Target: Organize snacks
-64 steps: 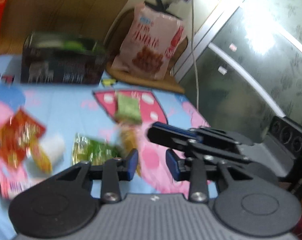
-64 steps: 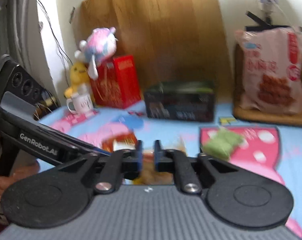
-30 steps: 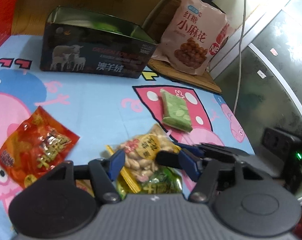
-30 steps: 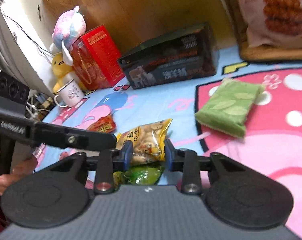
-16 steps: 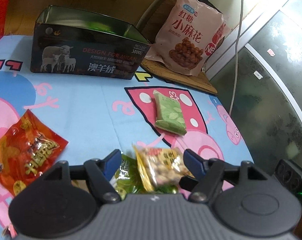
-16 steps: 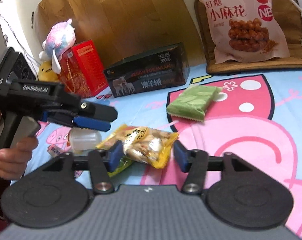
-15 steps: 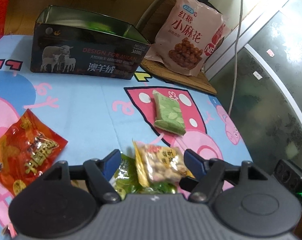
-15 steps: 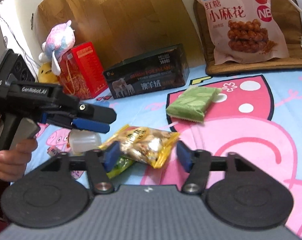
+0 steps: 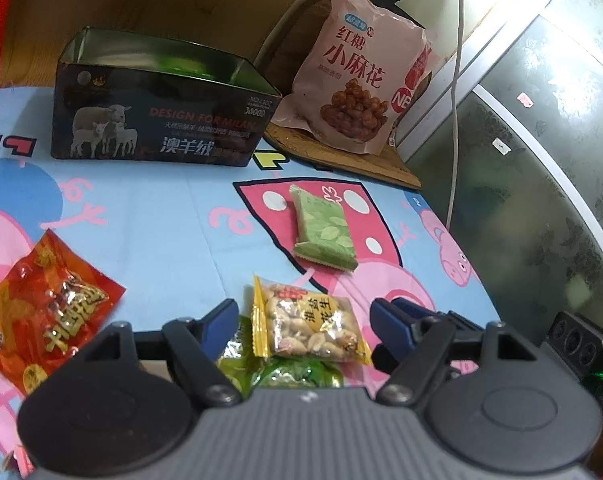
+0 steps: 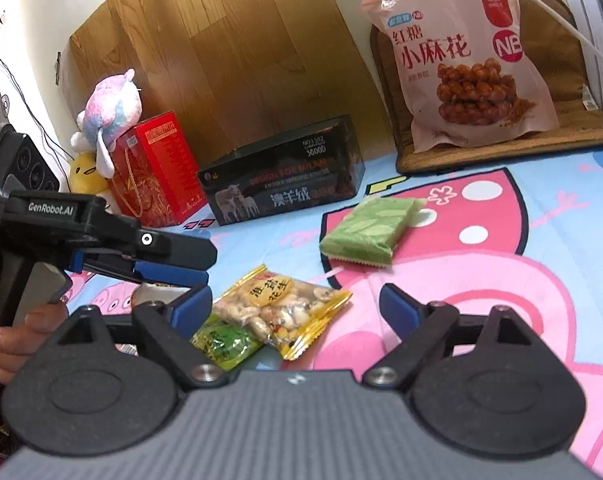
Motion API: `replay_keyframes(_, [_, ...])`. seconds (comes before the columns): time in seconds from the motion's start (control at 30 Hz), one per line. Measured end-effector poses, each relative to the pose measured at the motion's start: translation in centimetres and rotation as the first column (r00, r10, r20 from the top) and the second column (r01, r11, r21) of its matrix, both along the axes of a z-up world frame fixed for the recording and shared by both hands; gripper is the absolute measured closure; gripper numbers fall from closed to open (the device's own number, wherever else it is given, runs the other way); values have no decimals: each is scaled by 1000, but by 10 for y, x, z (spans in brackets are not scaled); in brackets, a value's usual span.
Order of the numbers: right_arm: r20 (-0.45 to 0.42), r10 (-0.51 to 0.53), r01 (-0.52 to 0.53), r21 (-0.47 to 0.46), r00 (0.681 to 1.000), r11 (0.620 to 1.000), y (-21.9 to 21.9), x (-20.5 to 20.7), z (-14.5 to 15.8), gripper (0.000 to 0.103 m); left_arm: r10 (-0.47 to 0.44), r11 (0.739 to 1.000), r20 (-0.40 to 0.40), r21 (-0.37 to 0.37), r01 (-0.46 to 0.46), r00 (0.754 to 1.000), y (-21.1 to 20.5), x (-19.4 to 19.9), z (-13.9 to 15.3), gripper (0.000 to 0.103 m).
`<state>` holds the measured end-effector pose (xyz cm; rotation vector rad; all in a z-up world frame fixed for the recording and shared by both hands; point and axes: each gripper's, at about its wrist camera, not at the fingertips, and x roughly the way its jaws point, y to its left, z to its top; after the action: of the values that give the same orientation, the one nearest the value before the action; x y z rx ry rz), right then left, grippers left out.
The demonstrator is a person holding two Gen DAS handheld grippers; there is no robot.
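A yellow peanut packet lies on the cartoon-print cloth, on top of a green candy packet. My left gripper is open and empty, its fingers either side of the peanut packet. My right gripper is open and empty just behind the same packet. A green wafer pack lies farther back on the pink patch. A red snack bag lies at the left. An open dark tin box stands at the back.
A large pink twist-snack bag leans at the back right on a brown mat. A red gift box and plush toys stand at the back left. A glass cabinet door lies right of the cloth.
Both grippers have opened wider and drawn back slightly. The peanut packet, held by the right gripper a second ago, now lies loose on the green packet.
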<state>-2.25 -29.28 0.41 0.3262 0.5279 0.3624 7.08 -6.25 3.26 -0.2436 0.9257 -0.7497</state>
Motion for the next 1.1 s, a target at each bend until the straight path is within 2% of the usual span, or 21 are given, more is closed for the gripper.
replay_keyframes(0.27, [18, -26, 26, -18, 1000, 1000, 1, -1, 2, 11, -1, 1000, 10, 12, 1, 1000, 2, -3, -1, 29])
replay_keyframes(0.67, [66, -35, 42, -109, 997, 993, 13, -5, 5, 11, 3, 1000, 24, 18, -4, 1000, 3, -6, -1, 29])
replay_keyframes(1.1, [72, -51, 59, -109, 996, 992, 14, -7, 4, 11, 3, 1000, 25, 20, -3, 1000, 3, -6, -1, 29])
